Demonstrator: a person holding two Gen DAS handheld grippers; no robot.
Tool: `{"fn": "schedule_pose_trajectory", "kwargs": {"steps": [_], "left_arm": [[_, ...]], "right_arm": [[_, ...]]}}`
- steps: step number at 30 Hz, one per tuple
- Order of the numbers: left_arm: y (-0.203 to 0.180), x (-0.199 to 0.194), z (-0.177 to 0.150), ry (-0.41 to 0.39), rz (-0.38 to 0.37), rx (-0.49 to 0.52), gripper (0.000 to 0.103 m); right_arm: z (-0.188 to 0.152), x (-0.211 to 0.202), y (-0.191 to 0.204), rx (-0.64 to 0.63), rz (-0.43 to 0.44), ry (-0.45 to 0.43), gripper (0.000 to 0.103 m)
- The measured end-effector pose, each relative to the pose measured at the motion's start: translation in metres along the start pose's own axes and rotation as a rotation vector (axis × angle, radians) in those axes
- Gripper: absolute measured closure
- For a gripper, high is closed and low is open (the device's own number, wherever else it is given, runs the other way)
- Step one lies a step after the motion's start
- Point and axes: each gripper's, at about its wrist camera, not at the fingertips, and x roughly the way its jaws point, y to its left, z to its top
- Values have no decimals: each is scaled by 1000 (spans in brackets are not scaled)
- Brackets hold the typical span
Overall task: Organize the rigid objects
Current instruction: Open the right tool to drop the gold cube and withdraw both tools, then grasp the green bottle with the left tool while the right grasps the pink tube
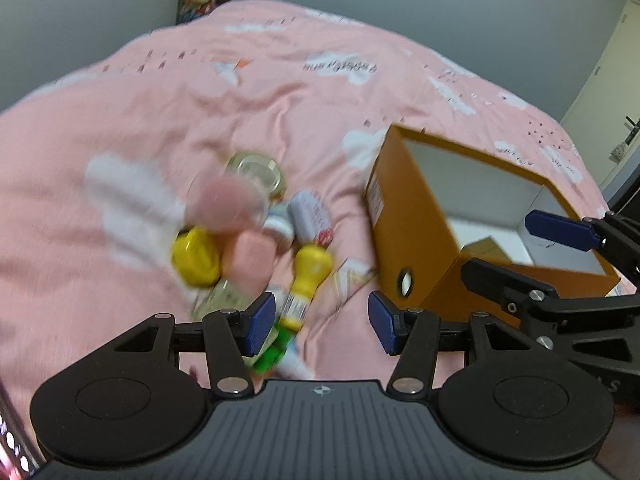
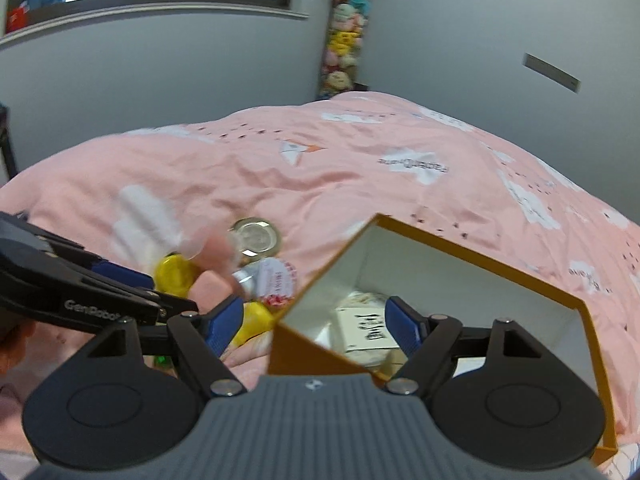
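Ribbed grey housing and black linkage fill the foreground of the left wrist view, then the left tool (image 1: 322,322), jaws about half open with nothing between the blue pads, hanging just above the pile. Directly under and ahead: a yellow-capped squeeze bottle (image 1: 306,280) lying along the bedspread, a green piece (image 1: 274,350) at its near end, partly hidden by the left pad. Further on, a round yellow lid (image 1: 197,257), a silver canister (image 1: 310,216) with red print, and a clear glass jar (image 1: 256,174), all blurred and touching or overlapping; exact contacts cannot be told. Off to the right, an open orange cardboard box (image 1: 394,216) with white lining, stiff and square-edged, resting on the soft, wrinkled pink bedspread (image 1: 260,92) with white clouds. Right tool reaching over the box's open top.

Seen from the right wrist: right tool (image 2: 312,326) straddling the box's near corner, parted a little wider than half, gripping nothing. Inside the box (image 2: 520,276), a white carton (image 2: 360,332) with black print already lying on the floor. Same pile just left of the box wall.

Judged step: 1 item boxed, the pile not yet cleared, left tool lining up a pick. Next move likely calls for lowering onto the squeeze bottle's narrow body, closing across it rather than along it, since smooth rounded plastic on soft bedding may roll or sink away.
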Motion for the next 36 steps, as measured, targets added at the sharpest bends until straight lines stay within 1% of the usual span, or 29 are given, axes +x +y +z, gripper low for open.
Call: {"fn": "schedule_pose_trajectory", "kwargs": {"steps": [3, 5, 6, 8, 10, 13, 14, 16, 18, 21, 23, 24, 27, 31, 32, 36], "left_arm": [[13, -1, -9, 26, 16, -30, 40], [21, -2, -13, 42, 24, -54, 40], [25, -3, -16, 48, 24, -65, 40], [32, -4, -20, 60, 29, -82, 40], [38, -5, -23, 66, 31, -95, 40], [41, -5, -25, 64, 28, -105, 40], [41, -4, -24, 63, 27, -106, 40], [43, -1, -23, 67, 28, -122, 40], [47, 3, -20, 74, 28, -157, 40], [49, 6, -16, 68, 36, -180, 40], [49, 11, -13, 78, 50, -193, 40], [50, 16, -11, 84, 53, -203, 40], [52, 34, -6, 113, 88, -235, 40], [54, 54, -3, 146, 103, -269, 40], [54, 59, -3, 159, 117, -282, 40], [54, 68, -2, 162, 155, -302, 31]], "right_arm": [[-3, 3, 14, -55, 30, 25, 26], [-6, 8, 20, -74, 54, 51, 31], [-7, 11, 23, -79, 68, 64, 31], [-8, 13, 31, -124, 56, 59, 33], [-8, 16, 39, -166, 46, 54, 41], [-7, 18, 50, -231, 44, 39, 47], [-6, 18, 53, -251, 57, 35, 47], [-4, 22, 57, -274, 95, 46, 57], [-4, 30, 61, -303, 122, 71, 62], [-5, 44, 67, -349, 179, 112, 62], [-5, 56, 73, -378, 224, 142, 62], [-4, 62, 76, -395, 231, 158, 62], [-2, 75, 82, -454, 202, 177, 62], [1, 93, 81, -499, 232, 214, 62], [1, 96, 81, -510, 230, 221, 62], [-3, 109, 83, -567, 227, 243, 62]]}}
